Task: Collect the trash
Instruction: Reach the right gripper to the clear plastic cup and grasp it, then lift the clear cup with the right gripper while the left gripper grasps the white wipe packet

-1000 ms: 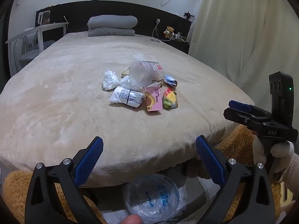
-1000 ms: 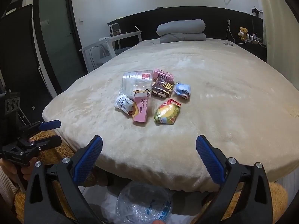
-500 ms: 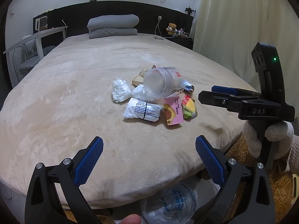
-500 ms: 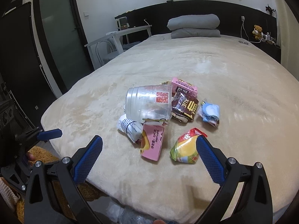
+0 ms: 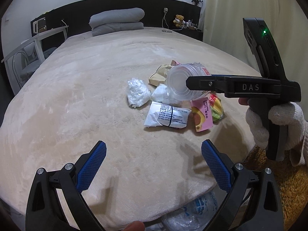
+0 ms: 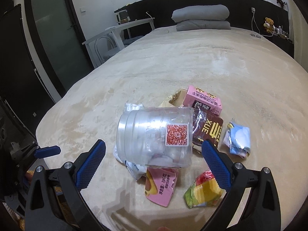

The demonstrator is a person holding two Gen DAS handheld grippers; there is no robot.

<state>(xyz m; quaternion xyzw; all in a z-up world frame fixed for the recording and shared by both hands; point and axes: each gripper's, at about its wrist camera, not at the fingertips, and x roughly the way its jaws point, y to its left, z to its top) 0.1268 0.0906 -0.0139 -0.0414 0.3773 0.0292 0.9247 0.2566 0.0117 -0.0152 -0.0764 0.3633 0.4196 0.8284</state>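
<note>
The trash pile — clear plastic cup (image 6: 154, 136) on its side among wrappers — sits near the bed's (image 5: 77, 96) foot edge; right gripper (image 6: 153, 158) spread wide around the cup; left gripper (image 5: 154, 160) released over bare blanket.

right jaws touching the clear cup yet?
Apart. Right wrist view: right gripper open, blue pads either side of the clear cup, bedspread visible between each pad and the cup.

"DAS" on right claw (image 5: 194, 82); "XUE" on brown wrapper (image 6: 208, 129).
</note>
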